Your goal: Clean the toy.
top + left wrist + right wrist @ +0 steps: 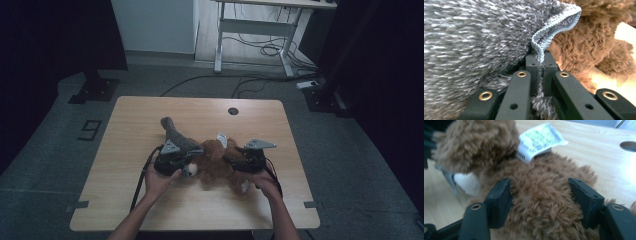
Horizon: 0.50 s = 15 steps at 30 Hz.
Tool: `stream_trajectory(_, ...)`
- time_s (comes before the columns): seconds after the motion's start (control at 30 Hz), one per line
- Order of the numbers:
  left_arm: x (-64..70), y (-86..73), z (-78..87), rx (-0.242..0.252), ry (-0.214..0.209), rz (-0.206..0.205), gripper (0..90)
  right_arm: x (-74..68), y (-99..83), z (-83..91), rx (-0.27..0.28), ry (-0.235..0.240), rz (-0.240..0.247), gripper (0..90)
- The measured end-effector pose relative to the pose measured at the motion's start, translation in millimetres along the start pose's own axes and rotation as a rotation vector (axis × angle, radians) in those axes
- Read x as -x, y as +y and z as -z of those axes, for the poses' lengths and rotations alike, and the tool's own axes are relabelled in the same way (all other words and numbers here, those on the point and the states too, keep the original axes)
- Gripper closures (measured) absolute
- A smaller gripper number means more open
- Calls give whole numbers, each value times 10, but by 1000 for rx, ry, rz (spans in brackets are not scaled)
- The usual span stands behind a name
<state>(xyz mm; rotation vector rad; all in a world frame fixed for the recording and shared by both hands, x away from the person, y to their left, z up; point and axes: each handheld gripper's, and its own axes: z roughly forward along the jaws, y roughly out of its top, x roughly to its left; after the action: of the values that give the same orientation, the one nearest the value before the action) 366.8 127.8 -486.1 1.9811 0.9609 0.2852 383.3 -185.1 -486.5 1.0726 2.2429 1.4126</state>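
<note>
A brown plush toy [217, 162] lies at the middle of the wooden table [145, 112], with a white label [221, 137] at its back. A grey fuzzy knit sleeve [177, 134] reaches from the toy toward the back left. My left gripper [192, 159] is shut on that sleeve's hemmed edge [554, 27]; in the left gripper view, my left gripper [539, 62] pinches the grey fabric with brown fur [594, 42] just behind it. My right gripper [539, 192] is shut on the toy's furry body [541, 202], below the label [540, 141].
A round cable hole [233, 111] sits in the table near its far edge. On the floor beyond stand a white desk frame [255, 30], loose cables [265, 50] and dark stand bases [95, 90]. Bare wood lies left, right and in front of the toy.
</note>
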Motion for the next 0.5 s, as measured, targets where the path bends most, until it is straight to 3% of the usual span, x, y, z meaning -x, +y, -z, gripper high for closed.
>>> stream_trajectory(0.17, 36, 61, 125, 7, -34, 14, 854, -81, -192, 48, 17, -10, 18, 428)
stream_trajectory(0.3, 149, 269, 183, 22, -24, -27, 850, -129, -331, 95, 61, -34, 36, 467)
stream_trajectory(0.4, 255, 475, 159, 30, -9, -64, 848, -156, -400, 124, 81, -43, 49, 478)
stream_trajectory(0.5, 333, 673, 74, 24, -21, -70, 845, -151, -464, 151, 103, -42, 43, 480)
